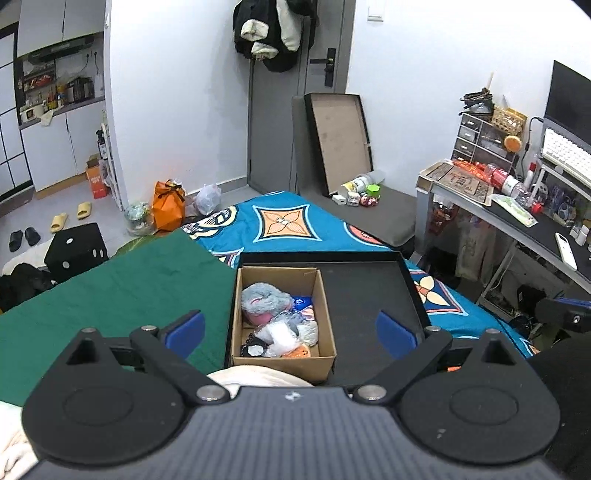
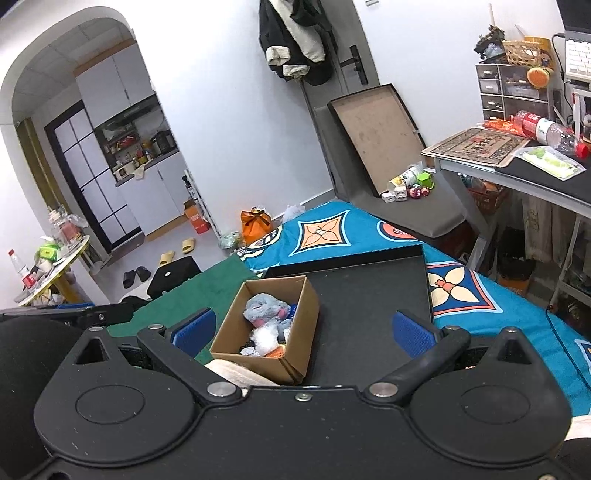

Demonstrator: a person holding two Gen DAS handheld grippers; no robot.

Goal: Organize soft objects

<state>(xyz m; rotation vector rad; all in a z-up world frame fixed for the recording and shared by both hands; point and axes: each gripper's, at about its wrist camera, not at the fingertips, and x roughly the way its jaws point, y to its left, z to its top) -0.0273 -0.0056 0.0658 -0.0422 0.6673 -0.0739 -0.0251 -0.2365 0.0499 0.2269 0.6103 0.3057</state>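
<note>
Cardboard box (image 1: pixel 283 317) sits in the left part of a shallow black tray (image 1: pixel 369 295), which lies on a bed covered by a blue patterned sheet (image 1: pixel 288 218) and a green cloth (image 1: pixel 122 288). In the box lies a heap of soft objects: a grey plush toy (image 1: pixel 264 295) with pink underneath at its 12 o'clock end, white fluffy pieces (image 1: pixel 282 334) at the middle, and a small orange item (image 1: pixel 301 352) at 6 o'clock. A blue packet (image 1: pixel 301 302) beside the plush bears print too small to read.

The left gripper (image 1: pixel 288 328) hovers above the box with its jaws spread wide and released, grasping nothing; the blue pads (image 1: pixel 184 332) stand at 9 and 3 o'clock of the box. The right gripper (image 2: pixel 301 330) likewise hangs with jaws released and wide apart, the box (image 2: pixel 266 325) between its pads in that view.

At 2 o'clock a desk holds a flat brown board (image 1: pixel 458 181) with carved characters I cannot read, and a clear bottle with a red label (image 1: pixel 506 181). An orange bag (image 1: pixel 168 208) stands on the floor at 11 o'clock. A dark jacket (image 1: pixel 273 33) hangs on the grey door at 12 o'clock.
</note>
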